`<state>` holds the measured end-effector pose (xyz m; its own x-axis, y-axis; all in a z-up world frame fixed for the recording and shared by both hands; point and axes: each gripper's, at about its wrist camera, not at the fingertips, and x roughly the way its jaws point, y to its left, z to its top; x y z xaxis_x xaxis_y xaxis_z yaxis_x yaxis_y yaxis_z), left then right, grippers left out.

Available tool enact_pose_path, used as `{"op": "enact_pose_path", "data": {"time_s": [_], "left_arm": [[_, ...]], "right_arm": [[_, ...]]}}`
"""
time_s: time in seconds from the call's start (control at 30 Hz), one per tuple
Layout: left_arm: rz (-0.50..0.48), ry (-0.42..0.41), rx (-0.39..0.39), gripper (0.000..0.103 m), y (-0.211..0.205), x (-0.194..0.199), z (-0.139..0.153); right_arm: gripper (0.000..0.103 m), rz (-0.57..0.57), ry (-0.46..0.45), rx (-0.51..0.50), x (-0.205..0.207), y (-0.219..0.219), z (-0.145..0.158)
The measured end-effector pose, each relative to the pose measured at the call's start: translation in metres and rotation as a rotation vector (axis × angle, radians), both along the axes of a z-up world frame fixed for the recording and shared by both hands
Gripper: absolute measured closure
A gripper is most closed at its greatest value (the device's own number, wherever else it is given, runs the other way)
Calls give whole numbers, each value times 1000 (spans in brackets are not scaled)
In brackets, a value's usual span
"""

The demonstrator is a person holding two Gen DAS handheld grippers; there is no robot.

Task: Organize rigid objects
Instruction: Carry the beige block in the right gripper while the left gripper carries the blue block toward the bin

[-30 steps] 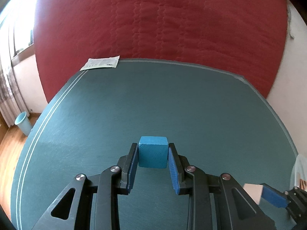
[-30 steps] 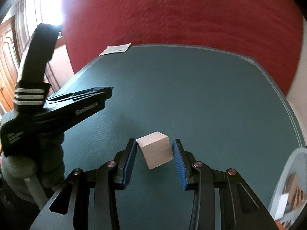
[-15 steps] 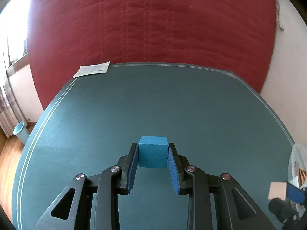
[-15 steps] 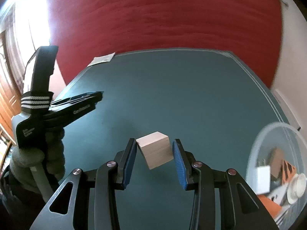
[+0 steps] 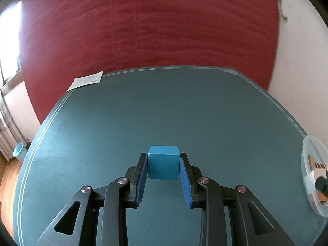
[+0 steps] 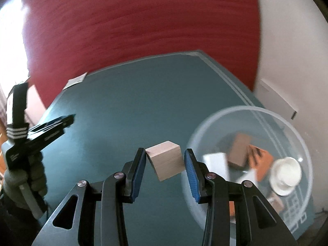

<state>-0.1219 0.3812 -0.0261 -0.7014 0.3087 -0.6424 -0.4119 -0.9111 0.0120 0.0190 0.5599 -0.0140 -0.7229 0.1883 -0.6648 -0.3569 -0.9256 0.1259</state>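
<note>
My left gripper (image 5: 163, 160) is shut on a blue cube (image 5: 163, 163), held above the teal table (image 5: 164, 112). My right gripper (image 6: 165, 160) is shut on a plain wooden cube (image 6: 167, 163), gripped tilted, just left of a clear plastic bowl (image 6: 295, 131). The bowl holds several small items: a brown block (image 6: 238, 150), an orange piece (image 6: 264, 162), a white block (image 6: 217, 162) and a white cap (image 6: 286, 173). The same clear bowl (image 5: 307, 153) shows at the right edge of the left wrist view. The left tool (image 6: 39, 139) and its gloved hand appear at the left of the right wrist view.
A white paper packet (image 5: 87, 80) lies at the table's far left corner. A red quilted cover (image 5: 153, 30) hangs behind the table. A pale wall (image 6: 291, 61) is on the right. A light blue bin (image 5: 19, 150) stands on the wooden floor at left.
Both views have swung to the right. The clear bowl has come into the right wrist view beside the wooden cube and into the left wrist view's edge. Both cubes stay gripped.
</note>
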Motion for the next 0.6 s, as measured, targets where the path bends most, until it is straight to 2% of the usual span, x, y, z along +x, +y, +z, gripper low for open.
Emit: {"op": "enact_pose_path", "data": {"time_s": [0.23,0.53,0.57,0.6], "left_arm": [[-44,-1,-13,71,10,9,-2],[-97,-8,-9,71,20,9,-2],[-101,-9,-9,71,21,6,-2],[-106,-10,-8,71,22,6,-2]], "right_arm": [[63,-106,7,-3,28,30,-1],[62,-202,4,-22,38,57,-8],[61,-204,-2,-22,38,58,-10],[56,-206,-5,-22,39,59,-10]]}}
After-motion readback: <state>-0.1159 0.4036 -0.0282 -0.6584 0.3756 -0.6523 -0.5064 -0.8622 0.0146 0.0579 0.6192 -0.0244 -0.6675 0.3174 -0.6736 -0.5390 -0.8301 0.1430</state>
